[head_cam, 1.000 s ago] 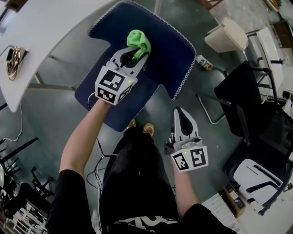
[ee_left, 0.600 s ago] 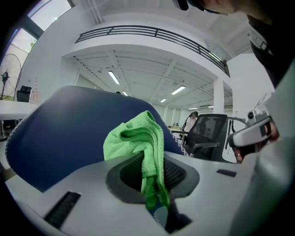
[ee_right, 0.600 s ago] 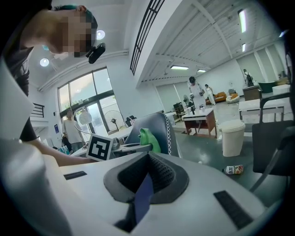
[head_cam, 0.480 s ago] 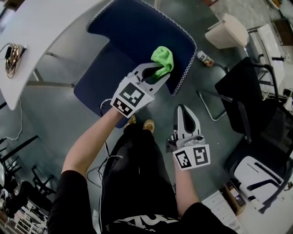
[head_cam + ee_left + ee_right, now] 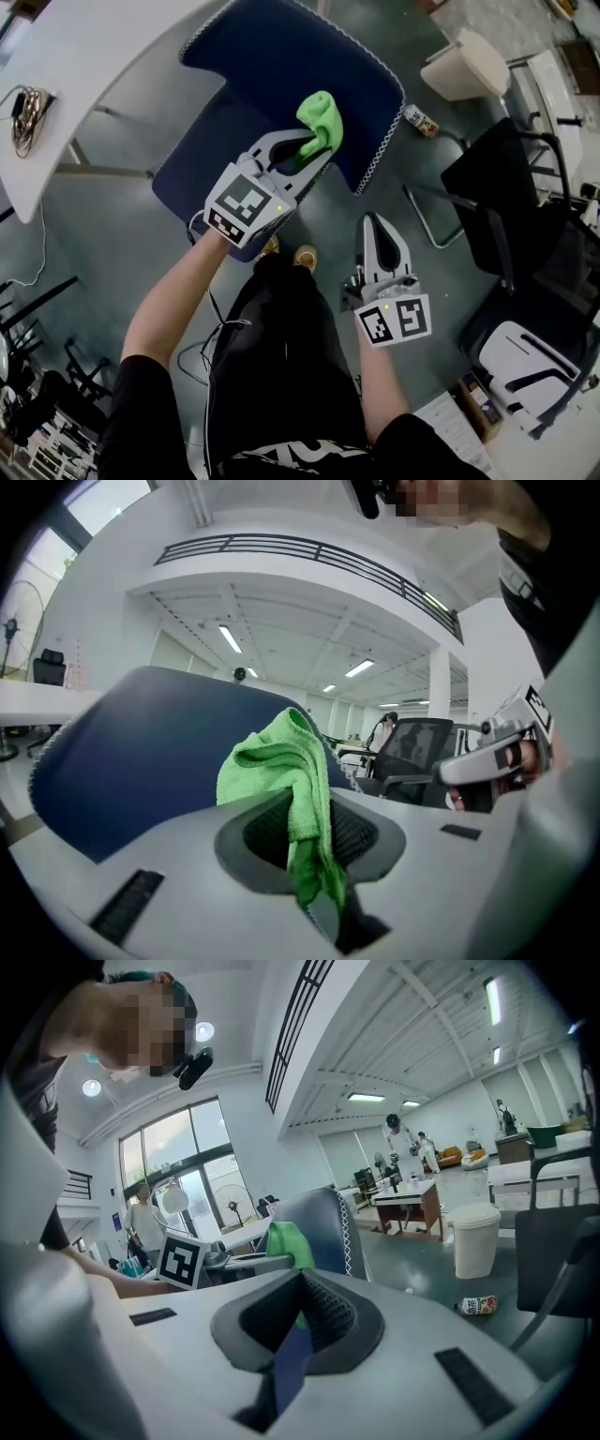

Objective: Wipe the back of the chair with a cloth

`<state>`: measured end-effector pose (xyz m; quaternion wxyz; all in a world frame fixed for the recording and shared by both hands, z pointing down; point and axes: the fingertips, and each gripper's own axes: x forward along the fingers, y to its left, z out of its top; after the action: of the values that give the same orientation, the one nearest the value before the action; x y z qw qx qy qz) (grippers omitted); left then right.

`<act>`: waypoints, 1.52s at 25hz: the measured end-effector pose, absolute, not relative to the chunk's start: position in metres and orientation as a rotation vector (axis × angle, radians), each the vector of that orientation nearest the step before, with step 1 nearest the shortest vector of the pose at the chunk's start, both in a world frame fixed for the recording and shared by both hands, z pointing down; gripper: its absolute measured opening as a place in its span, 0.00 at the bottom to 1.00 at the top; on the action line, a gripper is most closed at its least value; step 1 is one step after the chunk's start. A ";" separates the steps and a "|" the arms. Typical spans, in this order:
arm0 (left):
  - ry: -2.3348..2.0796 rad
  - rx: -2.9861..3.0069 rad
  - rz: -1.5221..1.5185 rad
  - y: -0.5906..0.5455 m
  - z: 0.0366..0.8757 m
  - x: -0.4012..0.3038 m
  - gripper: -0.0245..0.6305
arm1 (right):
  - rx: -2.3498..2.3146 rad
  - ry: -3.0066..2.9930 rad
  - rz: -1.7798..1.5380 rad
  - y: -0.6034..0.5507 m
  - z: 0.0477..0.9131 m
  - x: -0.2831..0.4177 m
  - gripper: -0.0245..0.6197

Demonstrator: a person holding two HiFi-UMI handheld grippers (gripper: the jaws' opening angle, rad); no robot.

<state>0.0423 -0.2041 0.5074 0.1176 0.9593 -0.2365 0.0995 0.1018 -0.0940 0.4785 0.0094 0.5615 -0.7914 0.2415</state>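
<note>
A blue chair (image 5: 272, 56) with white-stitched edging stands in front of me, its back (image 5: 131, 752) towards my hands. My left gripper (image 5: 307, 152) is shut on a bright green cloth (image 5: 319, 117), which is bunched beyond the fingertips and pressed against the right part of the chair back. In the left gripper view the cloth (image 5: 281, 771) hangs down between the jaws. My right gripper (image 5: 379, 228) is held low near my body, shut with nothing in it, apart from the chair. The right gripper view shows the cloth (image 5: 289, 1241) and the chair back (image 5: 328, 1227) ahead to the left.
A white table (image 5: 84, 66) with a small shiny object (image 5: 26, 122) curves along the left. To the right stand a white waste bin (image 5: 464, 70) and a black office chair (image 5: 511, 206), with a bottle (image 5: 419, 124) lying on the grey floor.
The left gripper swept the cloth from the chair back's middle towards its right edge, then came back slightly up and left. The right gripper has barely moved.
</note>
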 end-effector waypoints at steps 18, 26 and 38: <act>-1.299 2.542 0.418 -0.294 0.555 -0.136 0.14 | 1.711 -2.468 0.750 -0.105 0.483 0.092 0.03; -1.414 2.456 0.511 -0.333 0.587 -0.176 0.14 | 1.702 -2.450 0.767 -0.113 0.492 0.089 0.03; -1.338 2.481 0.540 -0.347 0.610 -0.139 0.14 | 1.700 -2.432 0.778 -0.118 0.497 0.087 0.03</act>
<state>-0.1389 -0.3469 0.6099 0.1354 0.8565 -0.4618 0.1866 0.0872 -0.1177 0.4972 0.0370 0.5538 -0.7922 0.2535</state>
